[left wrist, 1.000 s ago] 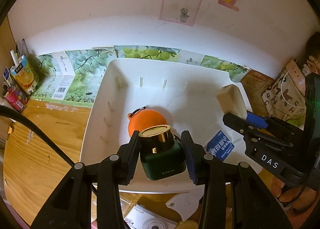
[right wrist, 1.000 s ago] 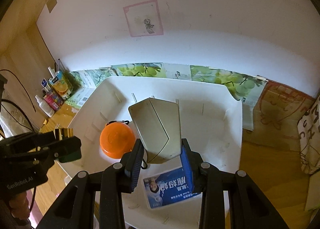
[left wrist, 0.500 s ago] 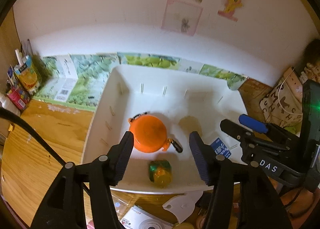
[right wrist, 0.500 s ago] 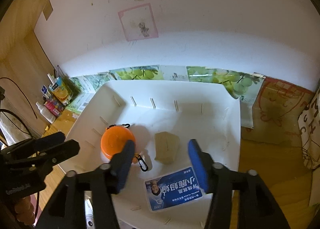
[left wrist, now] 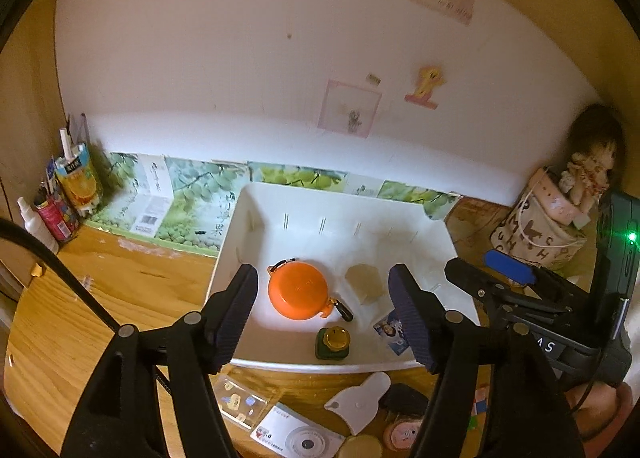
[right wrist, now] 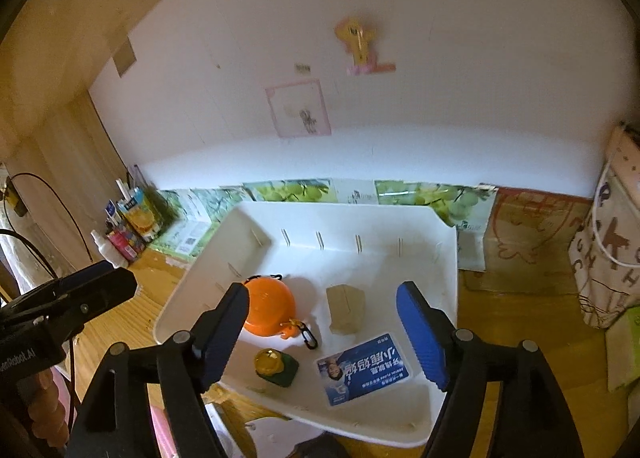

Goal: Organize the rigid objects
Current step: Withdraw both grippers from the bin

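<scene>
Both grippers lifted, jaws just opened empty — white tray (left wrist: 256, 201) rim clear below

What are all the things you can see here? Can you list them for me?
tray: one, white, on the wooden table
round case: one, orange, inside tray, left
jar: one, green with gold lid, inside tray, near front edge
beige block: one, inside tray, middle
blue packet: one, flat inside tray, front right
toy camera: one, white, on table before tray
juice carton: one, orange, far left
left gripper: one, black, open, empty
right gripper: one, black with blue pads, open, empty
</scene>
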`<state>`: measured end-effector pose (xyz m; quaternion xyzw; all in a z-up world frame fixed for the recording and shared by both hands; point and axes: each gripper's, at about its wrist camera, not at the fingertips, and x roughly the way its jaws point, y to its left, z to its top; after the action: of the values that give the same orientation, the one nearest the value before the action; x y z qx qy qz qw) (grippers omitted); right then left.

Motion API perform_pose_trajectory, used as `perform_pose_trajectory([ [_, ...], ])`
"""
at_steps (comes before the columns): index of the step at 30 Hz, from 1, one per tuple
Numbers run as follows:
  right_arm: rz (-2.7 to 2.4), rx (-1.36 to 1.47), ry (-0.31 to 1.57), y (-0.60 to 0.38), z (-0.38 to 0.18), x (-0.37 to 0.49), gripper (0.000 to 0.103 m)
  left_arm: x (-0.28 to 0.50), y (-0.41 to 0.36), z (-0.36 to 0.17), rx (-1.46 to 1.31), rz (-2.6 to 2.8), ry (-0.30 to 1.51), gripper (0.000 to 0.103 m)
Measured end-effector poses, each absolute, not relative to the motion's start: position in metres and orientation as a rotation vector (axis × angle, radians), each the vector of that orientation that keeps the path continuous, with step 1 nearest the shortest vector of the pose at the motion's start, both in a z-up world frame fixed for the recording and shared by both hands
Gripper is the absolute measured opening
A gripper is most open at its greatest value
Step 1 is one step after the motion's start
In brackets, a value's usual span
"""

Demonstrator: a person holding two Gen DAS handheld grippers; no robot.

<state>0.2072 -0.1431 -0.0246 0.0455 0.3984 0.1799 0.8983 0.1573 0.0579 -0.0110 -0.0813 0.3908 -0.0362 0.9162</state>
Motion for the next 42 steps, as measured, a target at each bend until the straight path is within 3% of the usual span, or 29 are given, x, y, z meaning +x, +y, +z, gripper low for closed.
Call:
perform_pose_trajectory([
  [26, 0.203, 0.152, 0.674, -0.141, -0.005, 0.025, 0.081, 0.017, 0.076, 0.008, -0.124, -0.209, 0.728, 0.077],
  [42, 0.161, 0.091, 0.702, -0.164, -0.037, -0.033, 0.081, -0.001, 0.057, -0.031, -0.171, -0.266, 0.906, 0.077],
])
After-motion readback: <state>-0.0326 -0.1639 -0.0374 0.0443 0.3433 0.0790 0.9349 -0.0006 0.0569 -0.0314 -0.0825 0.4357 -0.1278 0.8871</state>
